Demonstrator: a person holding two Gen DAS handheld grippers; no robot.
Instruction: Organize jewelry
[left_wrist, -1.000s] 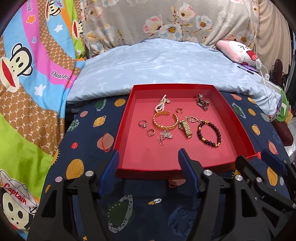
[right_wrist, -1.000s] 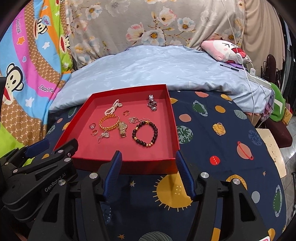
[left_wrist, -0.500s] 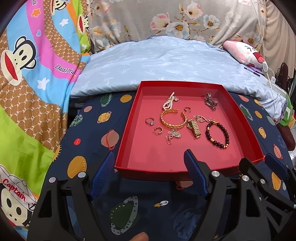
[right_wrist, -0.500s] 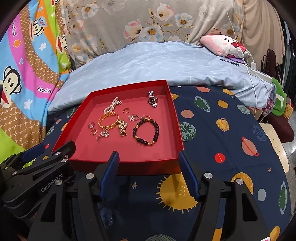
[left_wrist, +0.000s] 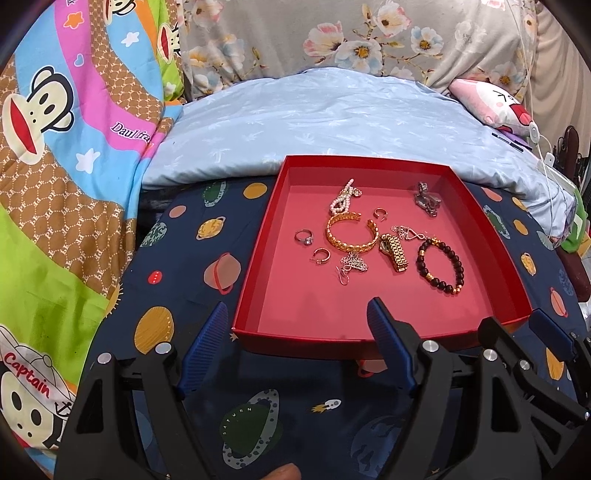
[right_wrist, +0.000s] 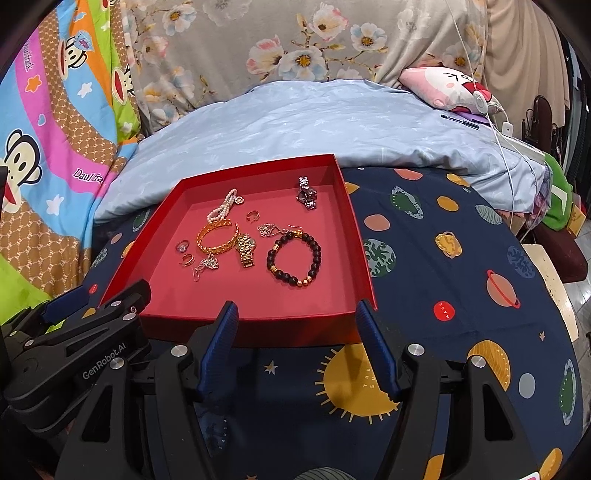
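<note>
Left gripper (left_wrist: 297, 314) and right gripper (right_wrist: 295, 314): jaws wide, nothing between, hovering side by side before the near wall of the red tray (left_wrist: 332, 341). Inside, clustered: gold cuff bracelet (left_wrist: 351, 232), gold watch (left_wrist: 394, 252), bead bracelet (left_wrist: 439, 266). Risk: snagging tangled chains, dragging neighbours along. Both angled downward.

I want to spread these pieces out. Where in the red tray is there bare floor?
Bare: the near strip of the red tray behind its front wall, and the left side beside the ring. Crowded: the middle, around the gold bangle, gold watch and bead bracelet.
</note>
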